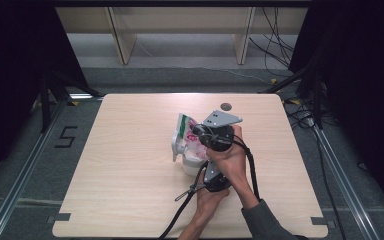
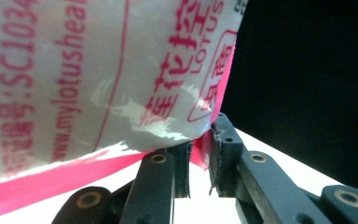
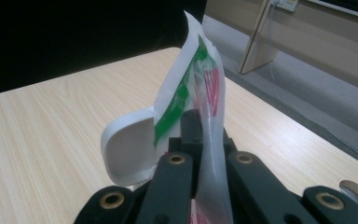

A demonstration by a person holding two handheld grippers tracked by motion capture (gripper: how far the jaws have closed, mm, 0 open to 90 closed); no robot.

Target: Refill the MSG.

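- Two grippers at table mid, both on one plastic packet
- Left gripper, nearer: jaws pinched on packet's pink bottom edge
- Packet w/ red print, upright over white cup, at cup's left a white handle
- Right gripper, farther: jaws pressed on packet's top, green stripe side
- Far right: small round disc on table

Black jaws on the left gripper, brass-coloured pivot screws gleaming along each link, and the right gripper matches. A grey three-cornered plate tops the right one; black cables trail off both. One dark grey sleeve.
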